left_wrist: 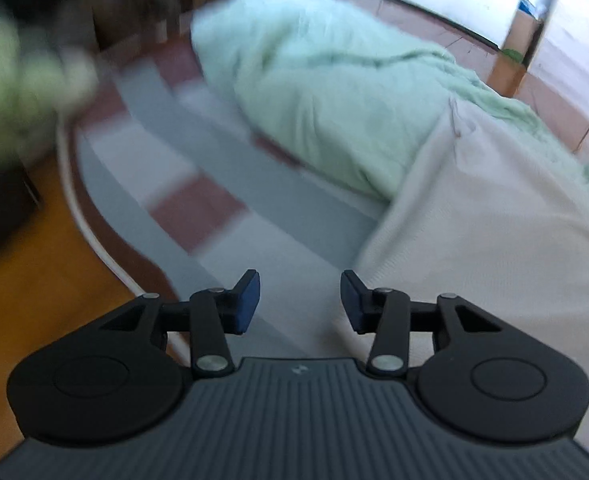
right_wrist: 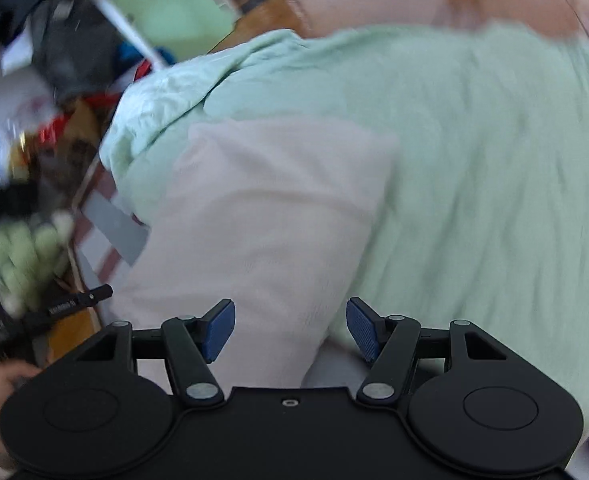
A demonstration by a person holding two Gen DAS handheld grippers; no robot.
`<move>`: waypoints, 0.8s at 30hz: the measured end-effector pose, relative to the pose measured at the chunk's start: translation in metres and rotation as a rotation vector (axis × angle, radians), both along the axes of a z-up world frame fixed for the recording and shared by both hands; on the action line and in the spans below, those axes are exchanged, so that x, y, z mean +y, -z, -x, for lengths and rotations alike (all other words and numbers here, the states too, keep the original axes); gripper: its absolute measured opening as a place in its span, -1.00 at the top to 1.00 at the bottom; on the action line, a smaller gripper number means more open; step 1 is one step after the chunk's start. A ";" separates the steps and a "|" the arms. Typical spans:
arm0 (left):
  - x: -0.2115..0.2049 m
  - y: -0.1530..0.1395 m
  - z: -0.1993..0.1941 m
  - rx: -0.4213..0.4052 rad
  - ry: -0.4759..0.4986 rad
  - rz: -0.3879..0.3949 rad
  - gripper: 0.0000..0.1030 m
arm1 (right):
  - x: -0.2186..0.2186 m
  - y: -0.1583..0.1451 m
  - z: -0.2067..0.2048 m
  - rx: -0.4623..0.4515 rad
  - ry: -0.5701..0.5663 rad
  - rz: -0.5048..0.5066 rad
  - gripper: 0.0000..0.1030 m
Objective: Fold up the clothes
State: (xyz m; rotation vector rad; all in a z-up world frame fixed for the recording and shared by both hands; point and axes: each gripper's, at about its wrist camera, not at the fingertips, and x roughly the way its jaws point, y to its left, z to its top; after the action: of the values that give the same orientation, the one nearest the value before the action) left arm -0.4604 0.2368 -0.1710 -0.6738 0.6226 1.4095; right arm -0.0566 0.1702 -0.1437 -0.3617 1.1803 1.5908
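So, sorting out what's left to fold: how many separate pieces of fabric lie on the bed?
2, plus the striped sheet beneath. The mint green blanket is bunched across the far side; the cream garment lies nearer, partly on it, ahead of both open grippers. More may be hidden underneath.

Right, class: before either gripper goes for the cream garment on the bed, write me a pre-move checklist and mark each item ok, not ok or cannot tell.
1. Left gripper open and holding nothing: ok.
2. Right gripper open and holding nothing: ok.
3. Cream garment in view of both cameras: ok.
4. Garment lying flat enough to fold: cannot tell; both views are motion-blurred.
5. Garment clear of the green blanket: not ok; its far part lies on the blanket.
6. A garment edge ahead of the left gripper: ok; it runs just right of its fingers.
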 end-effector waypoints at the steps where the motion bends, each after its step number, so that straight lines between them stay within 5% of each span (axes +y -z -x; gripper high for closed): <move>1: -0.005 -0.004 -0.004 0.045 0.019 -0.018 0.18 | -0.005 0.004 0.004 0.010 0.011 0.002 -0.30; 2: -0.009 -0.008 -0.008 0.077 0.041 -0.033 0.19 | -0.010 0.008 0.009 0.018 0.021 0.004 -0.30; 6: -0.025 -0.019 -0.017 -0.029 0.148 -0.046 0.16 | -0.027 0.017 0.028 0.024 0.028 -0.010 -0.30; 10: -0.020 -0.001 -0.031 0.029 0.205 -0.005 0.12 | -0.030 0.014 0.046 -0.052 -0.037 -0.027 -0.30; 16: -0.011 0.013 -0.021 -0.113 0.151 0.007 0.19 | -0.038 0.005 0.060 -0.148 -0.099 -0.073 -0.30; 17: -0.010 0.015 -0.020 -0.116 0.139 0.000 0.26 | -0.040 0.004 0.062 -0.143 -0.112 -0.088 -0.30; 19: -0.008 0.016 -0.018 -0.139 0.137 -0.008 0.92 | -0.041 0.003 0.068 -0.136 -0.137 -0.110 -0.30; 24: -0.004 0.006 0.003 -0.140 0.047 -0.039 1.00 | -0.042 0.009 0.092 -0.208 -0.210 -0.108 -0.29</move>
State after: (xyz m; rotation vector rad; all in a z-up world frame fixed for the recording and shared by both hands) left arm -0.4638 0.2325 -0.1766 -0.7153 0.4969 1.3154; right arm -0.1484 0.1286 -0.1529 -0.5808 0.9169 1.7428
